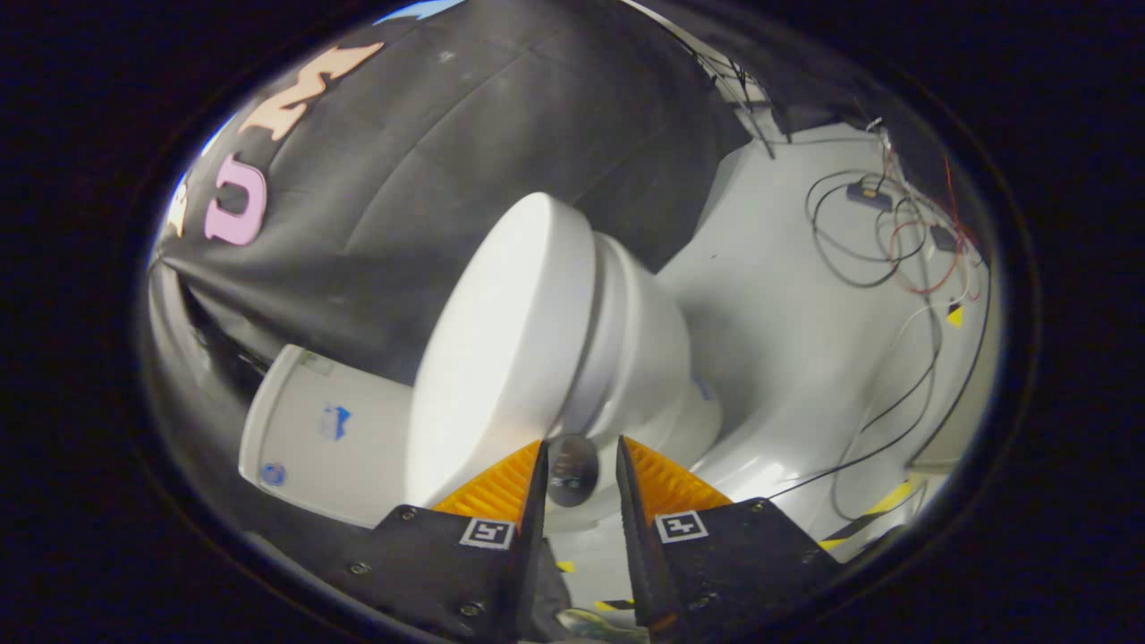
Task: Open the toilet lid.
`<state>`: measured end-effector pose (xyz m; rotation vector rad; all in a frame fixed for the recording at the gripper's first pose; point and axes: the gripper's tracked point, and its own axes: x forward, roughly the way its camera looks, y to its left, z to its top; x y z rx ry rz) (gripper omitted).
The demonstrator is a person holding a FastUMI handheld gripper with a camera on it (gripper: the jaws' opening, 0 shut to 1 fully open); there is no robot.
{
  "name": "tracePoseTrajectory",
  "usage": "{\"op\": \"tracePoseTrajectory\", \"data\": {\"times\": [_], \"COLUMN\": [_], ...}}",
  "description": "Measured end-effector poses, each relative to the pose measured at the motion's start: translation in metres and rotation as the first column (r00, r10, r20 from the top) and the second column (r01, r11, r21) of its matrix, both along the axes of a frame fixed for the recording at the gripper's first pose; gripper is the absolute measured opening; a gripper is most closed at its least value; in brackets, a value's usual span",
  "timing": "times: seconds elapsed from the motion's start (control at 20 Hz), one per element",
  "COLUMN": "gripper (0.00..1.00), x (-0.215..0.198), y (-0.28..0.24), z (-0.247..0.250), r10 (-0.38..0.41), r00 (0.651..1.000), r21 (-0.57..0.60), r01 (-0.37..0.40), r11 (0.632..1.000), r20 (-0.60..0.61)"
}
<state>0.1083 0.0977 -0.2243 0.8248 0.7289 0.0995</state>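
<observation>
Gripper view: fingers of the gripper [580, 458] parted just short of the closed toilet lid [501, 358], approach step; next, hook its edge and lift.

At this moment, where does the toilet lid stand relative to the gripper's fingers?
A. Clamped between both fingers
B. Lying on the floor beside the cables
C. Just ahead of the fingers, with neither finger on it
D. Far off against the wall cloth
C: the toilet lid sits just beyond the gripper, whose fingers stand apart with nothing pressed between them.
</observation>
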Motion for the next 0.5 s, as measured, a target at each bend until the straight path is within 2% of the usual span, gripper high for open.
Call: {"op": "tracePoseTrajectory", "data": {"times": [0.1,0.15,0.2,0.3,0.4,0.5], "gripper": [0.43,0.27,0.11,0.12,0.02,0.02], "x": [0.018,0.005,0.003,0.006,0.008,0.006], "y": [-0.001,-0.007,-0.006,-0.008,-0.004,-0.002], "z": [-0.015,0.0,0.002,-0.004,0.005,0.007], "r10": [-0.04,-0.066,-0.057,-0.033,-0.039,-0.036], "r00": [0.999,0.998,0.998,0.999,0.999,0.999], "r21": [-0.026,-0.012,-0.011,-0.029,0.028,0.056], "r01": [0.041,0.066,0.057,0.034,0.038,0.035], "r11": [0.999,0.998,0.998,0.999,0.999,0.998], "r20": [0.025,-0.002,-0.012,0.026,0.021,0.023]}}
